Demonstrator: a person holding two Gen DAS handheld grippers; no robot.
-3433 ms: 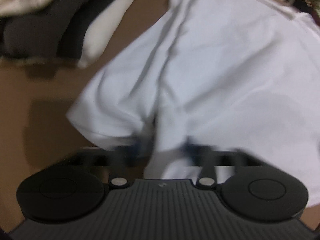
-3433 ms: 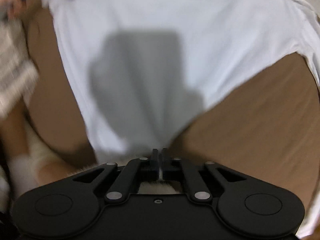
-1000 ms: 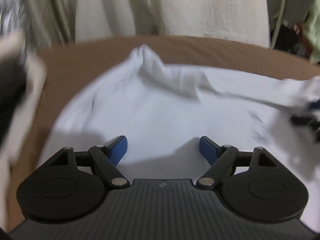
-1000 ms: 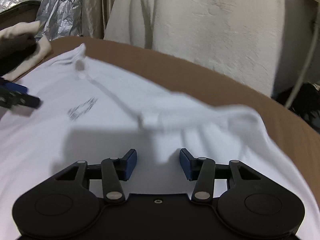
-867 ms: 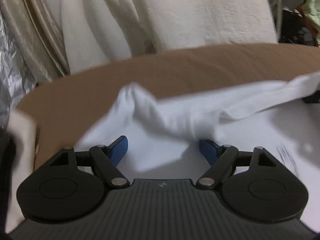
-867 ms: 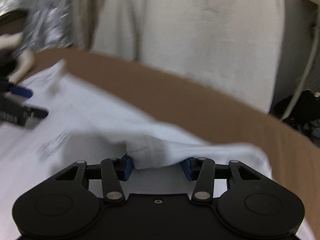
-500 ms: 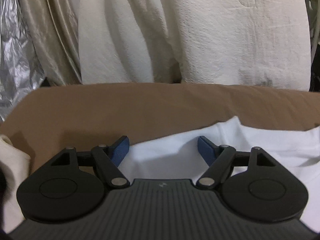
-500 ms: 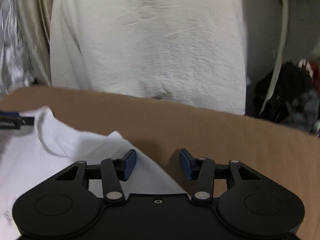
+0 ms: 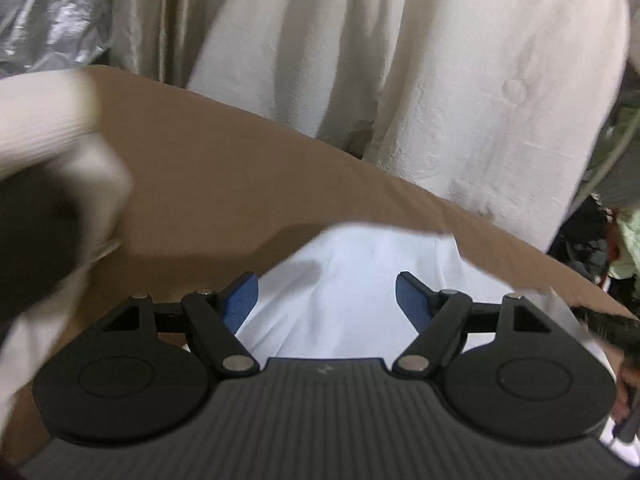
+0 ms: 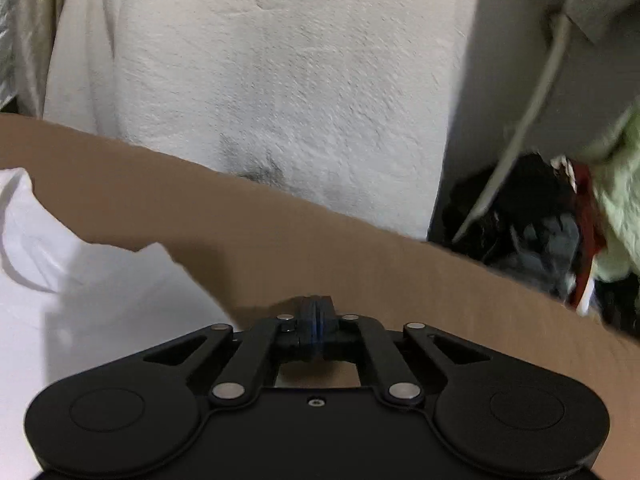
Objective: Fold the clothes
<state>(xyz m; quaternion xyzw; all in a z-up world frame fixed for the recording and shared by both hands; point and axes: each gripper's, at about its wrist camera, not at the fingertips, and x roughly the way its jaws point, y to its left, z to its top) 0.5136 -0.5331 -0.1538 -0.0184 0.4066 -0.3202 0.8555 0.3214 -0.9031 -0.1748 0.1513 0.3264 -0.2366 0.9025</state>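
A white garment (image 9: 352, 280) lies on the brown table (image 9: 208, 168). In the left wrist view its far edge sits just past my left gripper (image 9: 326, 292), which is open with blue pads spread wide over the cloth and holding nothing. In the right wrist view the same white garment (image 10: 100, 292) lies to the left. My right gripper (image 10: 316, 316) is shut, its blue pads pressed together over bare brown table, with no cloth seen between them.
A blurred stack of cream and dark clothes (image 9: 44, 208) sits at the left. A cream curtain (image 10: 260, 80) hangs behind the table's far edge. Dark and green clutter (image 10: 560, 220) lies past the table's right end. The other gripper (image 9: 616, 328) shows at the right edge.
My right gripper has closed from open and shifted right, off the white garment. My left gripper stays open and has turned left, bringing the clothes stack into view.
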